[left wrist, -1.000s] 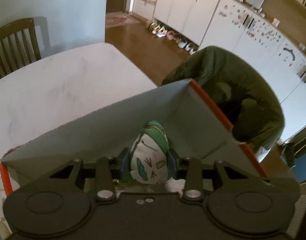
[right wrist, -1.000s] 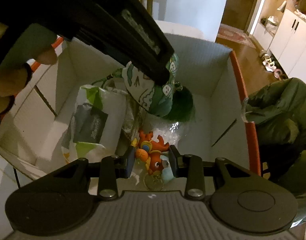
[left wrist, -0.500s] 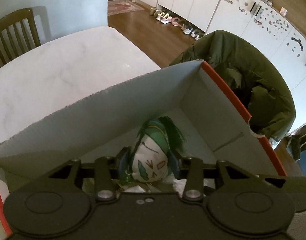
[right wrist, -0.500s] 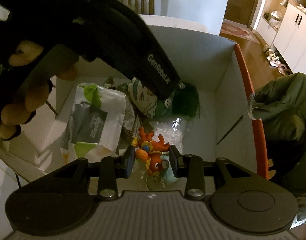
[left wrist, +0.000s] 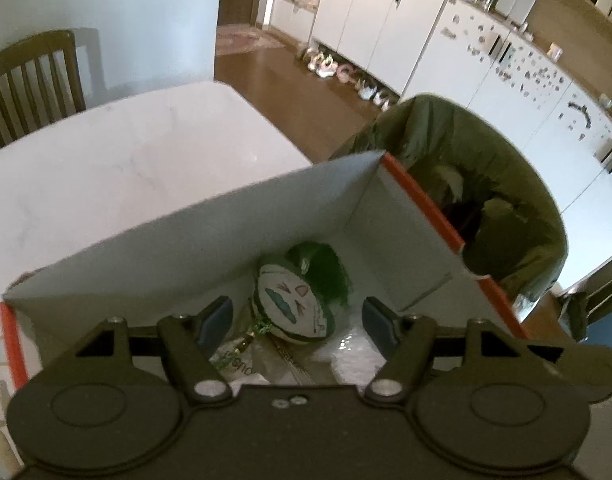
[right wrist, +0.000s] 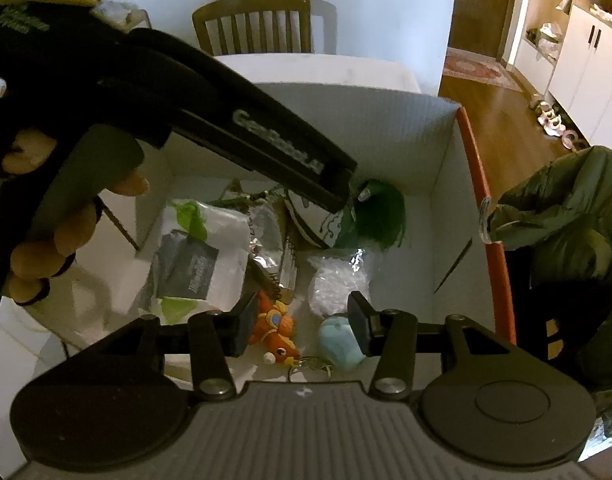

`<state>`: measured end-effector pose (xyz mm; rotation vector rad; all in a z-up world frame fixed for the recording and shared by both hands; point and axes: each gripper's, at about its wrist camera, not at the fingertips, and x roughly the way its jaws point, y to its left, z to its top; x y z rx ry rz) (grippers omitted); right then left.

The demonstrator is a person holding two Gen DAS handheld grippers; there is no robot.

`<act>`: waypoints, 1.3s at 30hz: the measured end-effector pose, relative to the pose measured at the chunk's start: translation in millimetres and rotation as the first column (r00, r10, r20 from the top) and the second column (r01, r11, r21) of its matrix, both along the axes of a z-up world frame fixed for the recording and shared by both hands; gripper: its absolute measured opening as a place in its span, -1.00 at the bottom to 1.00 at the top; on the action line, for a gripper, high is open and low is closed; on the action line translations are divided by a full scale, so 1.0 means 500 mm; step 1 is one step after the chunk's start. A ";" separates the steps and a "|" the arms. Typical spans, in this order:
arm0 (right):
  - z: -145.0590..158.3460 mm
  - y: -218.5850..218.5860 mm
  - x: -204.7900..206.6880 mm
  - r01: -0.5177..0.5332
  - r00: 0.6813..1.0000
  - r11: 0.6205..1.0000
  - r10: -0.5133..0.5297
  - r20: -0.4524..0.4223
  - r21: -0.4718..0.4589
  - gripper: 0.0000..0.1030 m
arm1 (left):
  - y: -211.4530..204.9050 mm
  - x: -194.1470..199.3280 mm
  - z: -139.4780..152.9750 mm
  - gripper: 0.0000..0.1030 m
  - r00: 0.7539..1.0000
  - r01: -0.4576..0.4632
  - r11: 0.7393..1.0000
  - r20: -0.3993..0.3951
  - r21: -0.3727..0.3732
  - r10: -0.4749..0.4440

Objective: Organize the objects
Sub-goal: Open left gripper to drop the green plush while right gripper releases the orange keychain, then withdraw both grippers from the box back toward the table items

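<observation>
A white cardboard box [left wrist: 154,248] with orange edges stands on the table; it also shows in the right wrist view [right wrist: 386,120]. A round plush with a drawn face and green hair [left wrist: 294,300] lies free on the box floor, also in the right wrist view [right wrist: 346,220]. My left gripper [left wrist: 296,322] is open just above it. My right gripper [right wrist: 304,326] is open above an orange toy keychain [right wrist: 276,332] and a light blue soft toy [right wrist: 340,342], both lying in the box.
The box also holds a white and green packet [right wrist: 202,256], a silver foil packet [right wrist: 270,240] and a clear plastic bag [right wrist: 334,280]. A white marble table [left wrist: 106,160], a wooden chair [right wrist: 252,24] behind it, and a green jacket [left wrist: 486,188] over a chair at right.
My left gripper opened and let go of the plush, which now lies in the box. My right gripper opened and the orange keychain lies on the box floor.
</observation>
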<state>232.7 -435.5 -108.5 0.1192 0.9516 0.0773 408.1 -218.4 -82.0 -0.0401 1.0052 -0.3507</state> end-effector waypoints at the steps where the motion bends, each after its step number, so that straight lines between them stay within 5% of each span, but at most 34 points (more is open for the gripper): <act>1: 0.005 0.001 -0.003 0.001 1.000 1.000 -0.001 0.006 0.001 -0.05 | 0.004 -0.006 0.008 0.37 1.000 0.000 1.000 0.010 -0.009 0.000; 15: 0.099 0.028 -0.059 0.041 0.993 0.999 -0.043 0.108 0.020 0.00 | 0.083 -0.126 0.122 0.42 0.987 -0.001 0.994 0.160 -0.109 0.019; 24: 0.160 0.076 -0.095 0.079 0.981 0.993 -0.094 0.171 0.093 0.20 | 0.203 -0.215 0.170 0.64 0.974 -0.054 0.980 0.208 -0.192 0.094; 33: 0.202 0.181 -0.098 0.061 0.969 0.990 -0.089 0.229 0.129 0.47 | 0.347 -0.301 0.197 0.99 0.947 -0.146 0.977 0.263 -0.155 0.183; 39: 0.208 0.265 -0.074 0.036 0.969 0.991 -0.067 0.236 0.132 0.57 | 0.452 -0.337 0.190 0.99 0.935 -0.215 0.967 0.259 -0.134 0.243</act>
